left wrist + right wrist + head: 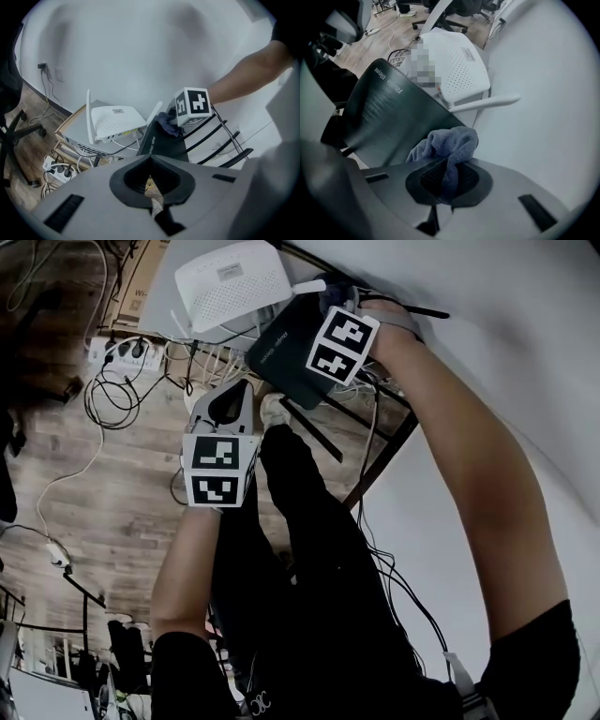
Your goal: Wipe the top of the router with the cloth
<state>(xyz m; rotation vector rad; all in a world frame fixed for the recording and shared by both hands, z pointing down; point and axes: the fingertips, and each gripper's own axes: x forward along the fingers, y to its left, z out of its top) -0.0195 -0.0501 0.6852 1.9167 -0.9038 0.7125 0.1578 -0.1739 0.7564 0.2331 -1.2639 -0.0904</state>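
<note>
Blue-grey cloth (pixel 450 140) is bunched and pinched between the jaws of my right gripper (pixel 449 180). Its loose fold lies on 1 end of the black router (pixel 389 117), at the edge nearest the white router (pixel 459 65) and its antenna. So the cloth is gripped and already on the surface to be wiped. I judge the wipe as under way rather than finished. The long dark top runs bare away from the cloth, and no view shows me which part is already clean. My left gripper (pixel 151 177) hangs lower, clear of both routers. Its jaws are closed on nothing, with only a sliver of floor showing through the gap behind the tips. What is left, as I read it, is 1 or more strokes along the panel's length.
</note>
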